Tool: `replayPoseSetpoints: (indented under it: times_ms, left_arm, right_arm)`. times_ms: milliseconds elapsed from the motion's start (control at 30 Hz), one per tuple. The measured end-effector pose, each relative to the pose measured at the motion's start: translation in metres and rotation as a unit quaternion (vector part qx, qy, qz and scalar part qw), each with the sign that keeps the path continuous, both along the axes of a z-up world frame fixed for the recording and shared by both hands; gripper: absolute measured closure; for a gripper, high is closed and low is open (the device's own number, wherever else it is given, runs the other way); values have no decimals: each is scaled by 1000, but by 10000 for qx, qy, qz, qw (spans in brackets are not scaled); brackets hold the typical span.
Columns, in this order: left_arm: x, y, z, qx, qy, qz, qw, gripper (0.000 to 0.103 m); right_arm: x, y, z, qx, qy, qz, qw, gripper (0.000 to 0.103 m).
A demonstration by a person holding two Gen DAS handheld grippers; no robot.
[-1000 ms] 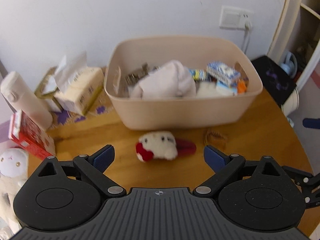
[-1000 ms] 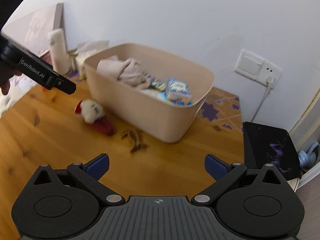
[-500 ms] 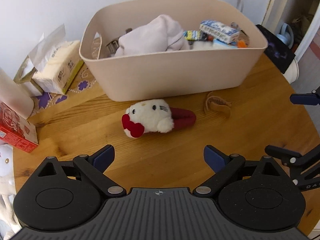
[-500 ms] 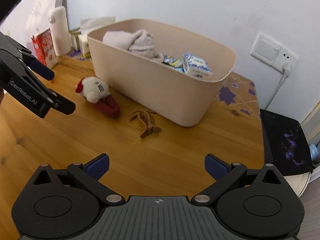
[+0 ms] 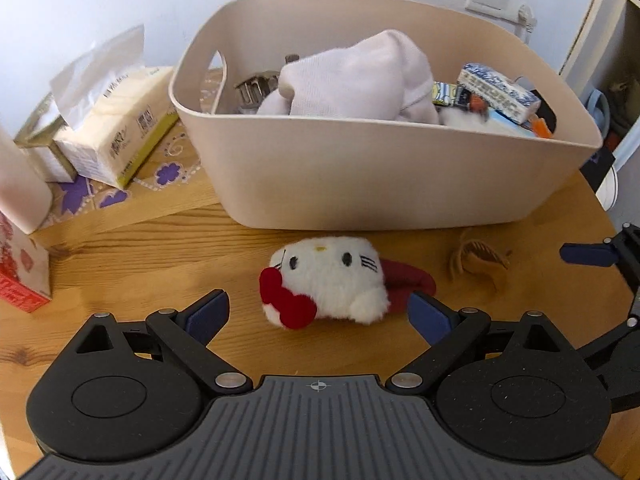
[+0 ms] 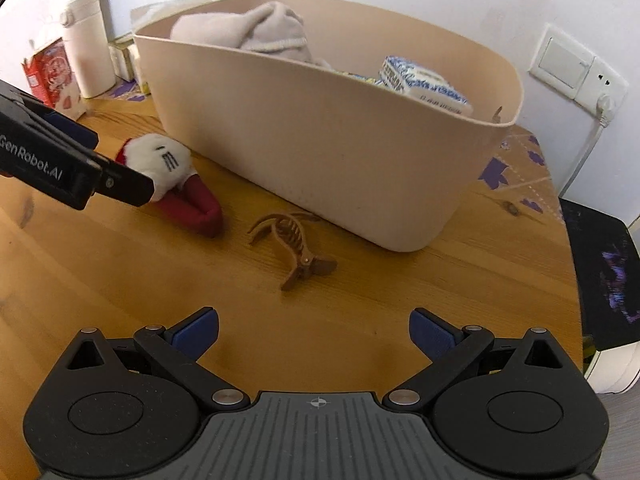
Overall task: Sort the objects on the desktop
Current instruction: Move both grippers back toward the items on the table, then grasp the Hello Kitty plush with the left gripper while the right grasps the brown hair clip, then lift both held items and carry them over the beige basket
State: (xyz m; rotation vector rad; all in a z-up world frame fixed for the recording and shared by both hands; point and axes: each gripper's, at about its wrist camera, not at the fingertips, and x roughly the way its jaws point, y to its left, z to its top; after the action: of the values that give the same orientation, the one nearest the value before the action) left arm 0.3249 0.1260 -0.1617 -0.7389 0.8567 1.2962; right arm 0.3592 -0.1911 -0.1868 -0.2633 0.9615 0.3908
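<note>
A white cat plush (image 5: 326,280) with a red bow and red body lies on the wooden table in front of the beige bin (image 5: 380,176). My left gripper (image 5: 318,316) is open, its blue pads either side of the plush, not touching it. A brown hair claw clip (image 6: 290,236) lies on the table just ahead of my open, empty right gripper (image 6: 314,334). The clip also shows in the left wrist view (image 5: 478,258). The plush (image 6: 168,168) and bin (image 6: 320,152) show in the right wrist view, with the left gripper partly covering the plush.
The bin holds a pale cloth (image 5: 360,76), a blue-white box (image 5: 498,92) and small items. A tissue pack (image 5: 116,124), white bottle (image 6: 86,44) and red carton (image 6: 52,74) stand at the left. A wall socket (image 6: 576,70) and black surface (image 6: 604,276) are at the right.
Both grippers have moved forward and down. The plush now sits between my left pads and the clip lies closer in front of my right gripper. Both stay open.
</note>
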Motion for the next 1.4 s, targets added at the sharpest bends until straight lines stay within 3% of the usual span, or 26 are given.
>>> replayPoseSetpoints:
  times_ms: [167, 233, 467, 567, 667, 733, 767, 833, 900, 1400]
  left_arm:
    - [0, 11, -15, -103, 84, -13, 9999, 6]
    - [-1, 13, -18, -72, 63, -3, 10000, 6]
    - [-10, 22, -24, -122, -207, 165, 9996, 6]
    - [-13, 23, -27, -132, -354, 222, 9990, 6]
    - [-14, 20, -26, -30, -435, 172, 9989, 15]
    - [-14, 19, -24, 10, -577, 29, 9983, 33]
    - [-14, 18, -23, 10, -638, -18, 9980, 35]
    - [-13, 19, -22, -13, -635, -1, 9980, 37]
    - [-13, 18, -21, -32, -674, 7, 9977, 38]
    - [-9, -18, -18, -10, -706, -2, 9975, 42]
  right_arm:
    - [13, 5, -5, 26, -82, -80, 9999, 3]
    - [19, 6, -7, 125, -12, -81, 9999, 16]
    - [28, 13, -9, 232, -138, -36, 9996, 19]
    - [30, 15, -8, 331, -116, 40, 9994, 25]
    - [29, 16, -6, 371, -119, 96, 9992, 32]
    - [27, 17, -5, 409, -120, 122, 9990, 47]
    - [26, 17, -4, 416, -123, 155, 9989, 51]
    - [24, 19, -2, 419, -121, 229, 9988, 73]
    - [23, 20, 0, 371, -86, 300, 9988, 85]
    - [-19, 1, 12, 400, -34, 315, 9987, 85]
